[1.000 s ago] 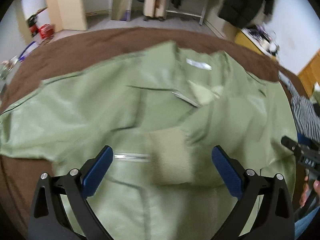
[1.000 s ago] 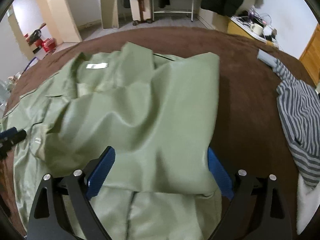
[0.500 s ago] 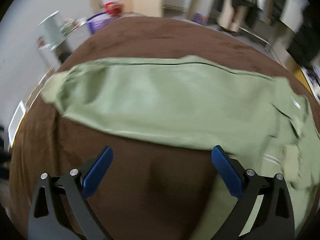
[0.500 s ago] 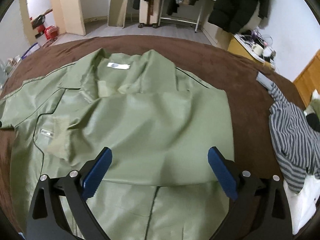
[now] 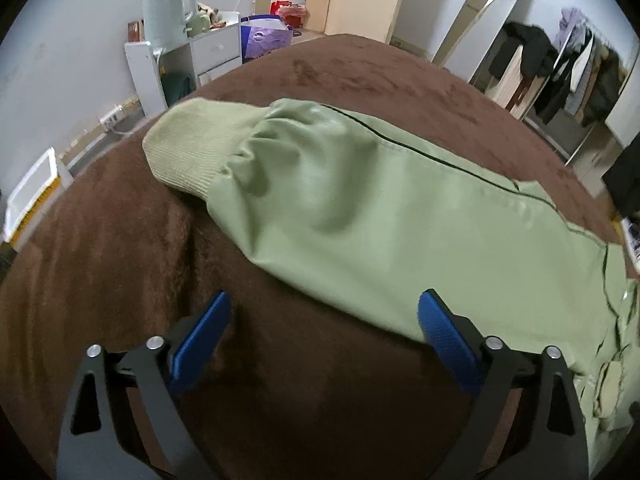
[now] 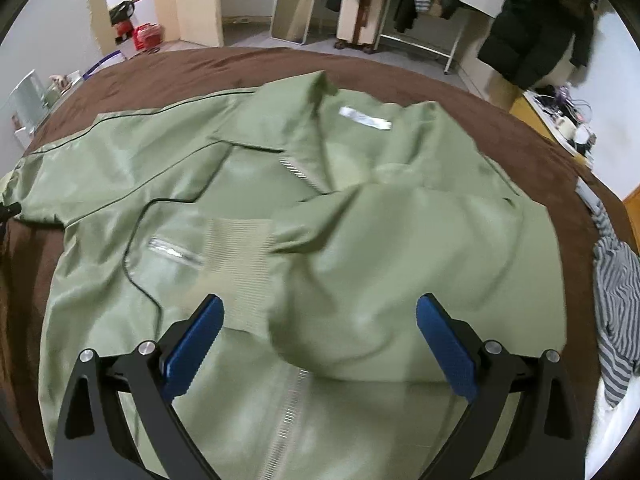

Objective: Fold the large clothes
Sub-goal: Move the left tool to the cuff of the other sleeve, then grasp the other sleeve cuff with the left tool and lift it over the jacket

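**Green jacket spread on a brown bed, both tools open above it**

A light green jacket (image 6: 304,208) lies flat on a bed covered with a brown blanket (image 5: 120,264). Its front faces up, with the zip running down the middle and a white label at the collar.

The right sleeve (image 6: 400,264) is folded across the chest, its ribbed cuff (image 6: 236,248) lying beside a zipped chest pocket. The right tool (image 6: 318,340) hovers over this folded sleeve with its blue pads spread wide, holding nothing.

The left sleeve (image 5: 360,208) stretches straight out to the side, ending in a ribbed cuff (image 5: 188,152) near the bed's edge. The left tool (image 5: 322,336) is just beside this sleeve, also spread wide and holding nothing; one pad is at the sleeve's lower edge, the other over bare blanket.

A striped garment (image 6: 616,300) lies well apart, at the bed's right side.
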Demonstrator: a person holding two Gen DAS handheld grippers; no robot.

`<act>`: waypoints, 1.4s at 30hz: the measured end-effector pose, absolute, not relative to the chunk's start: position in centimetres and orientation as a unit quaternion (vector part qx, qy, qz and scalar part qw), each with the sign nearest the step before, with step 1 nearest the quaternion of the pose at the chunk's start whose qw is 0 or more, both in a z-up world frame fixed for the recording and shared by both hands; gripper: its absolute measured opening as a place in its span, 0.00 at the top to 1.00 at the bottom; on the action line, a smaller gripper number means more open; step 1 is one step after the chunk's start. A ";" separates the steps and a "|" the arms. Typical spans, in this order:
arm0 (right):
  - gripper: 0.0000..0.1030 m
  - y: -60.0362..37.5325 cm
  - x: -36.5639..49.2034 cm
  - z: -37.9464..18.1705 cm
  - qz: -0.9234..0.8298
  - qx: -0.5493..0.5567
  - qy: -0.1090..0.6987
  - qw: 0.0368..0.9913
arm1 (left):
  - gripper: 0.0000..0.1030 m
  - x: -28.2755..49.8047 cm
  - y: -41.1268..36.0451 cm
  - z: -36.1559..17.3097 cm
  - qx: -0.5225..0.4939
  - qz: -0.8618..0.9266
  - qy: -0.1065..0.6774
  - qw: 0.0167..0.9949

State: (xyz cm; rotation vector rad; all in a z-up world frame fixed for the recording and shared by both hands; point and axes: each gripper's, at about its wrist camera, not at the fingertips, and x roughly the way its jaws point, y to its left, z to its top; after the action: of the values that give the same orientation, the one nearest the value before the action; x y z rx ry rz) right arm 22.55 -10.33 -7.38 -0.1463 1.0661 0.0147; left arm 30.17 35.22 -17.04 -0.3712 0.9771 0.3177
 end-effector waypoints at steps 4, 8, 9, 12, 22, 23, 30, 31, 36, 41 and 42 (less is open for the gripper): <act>0.07 -8.4 23.0 -8.1 0.020 -0.075 0.507 0.858 | 0.15 30.0 36.7 -18.0 -0.203 0.143 0.449 0.858; 0.07 -7.3 23.2 -8.8 0.028 -0.080 0.508 0.857 | 0.15 30.4 37.6 -18.3 -0.221 0.138 0.429 0.865; 0.07 -7.1 23.2 -8.9 0.029 -0.081 0.508 0.857 | 0.15 30.6 37.7 -18.3 -0.223 0.137 0.423 0.867; 0.07 -6.8 23.3 -9.3 0.031 -0.081 0.510 0.856 | 0.15 31.6 38.2 -18.3 -0.223 0.137 0.414 0.872; 0.07 -4.7 23.5 -10.2 0.063 -0.073 0.513 0.853 | 0.62 34.4 39.9 -17.0 -0.221 0.153 0.403 0.875; 0.07 -4.3 23.7 -10.4 0.072 -0.069 0.514 0.852 | 0.65 34.5 39.9 -16.7 -0.216 0.156 0.408 0.873; 0.07 0.1 25.2 -10.3 0.138 -0.061 0.497 0.855 | 0.78 35.2 40.9 -12.3 -0.239 0.148 0.401 0.872; 0.07 0.6 25.4 -10.2 0.146 -0.060 0.495 0.854 | 0.79 35.6 40.3 -11.5 -0.224 0.146 0.402 0.876; 0.07 3.6 26.6 -10.6 0.177 -0.056 0.491 0.851 | 0.80 36.4 37.5 -8.5 -0.176 0.129 0.400 0.890; 0.07 6.6 27.2 -11.7 0.193 -0.099 0.478 0.851 | 0.80 36.7 36.1 -6.8 -0.160 0.124 0.404 0.892; 0.07 6.9 27.4 -12.2 0.196 -0.101 0.484 0.847 | 0.80 36.7 35.8 -6.6 -0.157 0.122 0.407 0.892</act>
State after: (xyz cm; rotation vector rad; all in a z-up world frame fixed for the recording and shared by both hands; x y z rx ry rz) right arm 27.38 6.92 -12.17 -0.2123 1.0197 0.4127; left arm 36.75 35.81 -6.63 -0.3249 0.8444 0.2540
